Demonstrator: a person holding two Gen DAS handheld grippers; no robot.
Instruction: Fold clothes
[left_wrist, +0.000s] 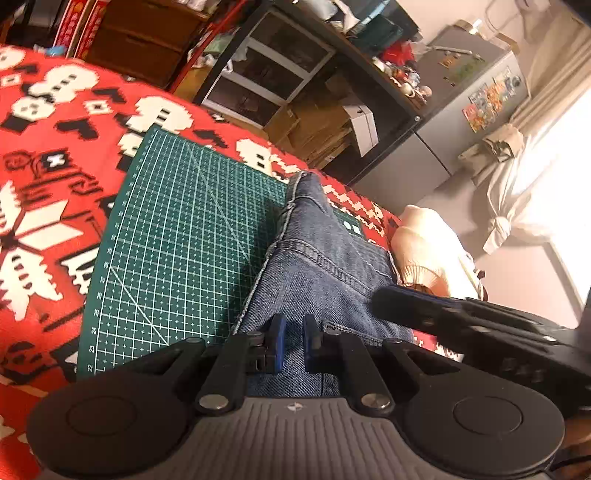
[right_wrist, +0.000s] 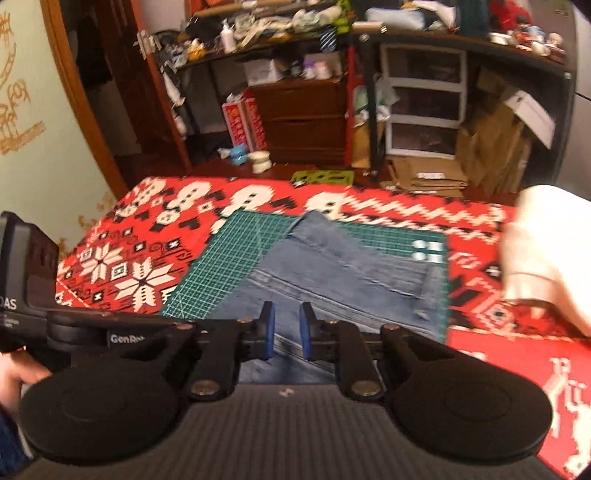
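Folded blue jeans (left_wrist: 325, 266) lie on a green cutting mat (left_wrist: 177, 240) spread over a red patterned blanket (left_wrist: 55, 155). My left gripper (left_wrist: 294, 341) hovers just over the near part of the denim, its blue pads a small gap apart with nothing pinched between them. The right gripper's black body (left_wrist: 461, 321) reaches in from the right over the jeans' edge. In the right wrist view the jeans (right_wrist: 332, 273) run diagonally across the mat (right_wrist: 229, 266). There my right gripper (right_wrist: 287, 334) is slightly open above the denim's near end.
A cream knitted garment (left_wrist: 424, 251) (right_wrist: 546, 258) lies on the blanket to the right of the mat. The left gripper's housing (right_wrist: 33, 295) and a hand (right_wrist: 18, 373) show at the left. Shelves, drawers and cardboard (right_wrist: 424, 177) stand beyond the far edge.
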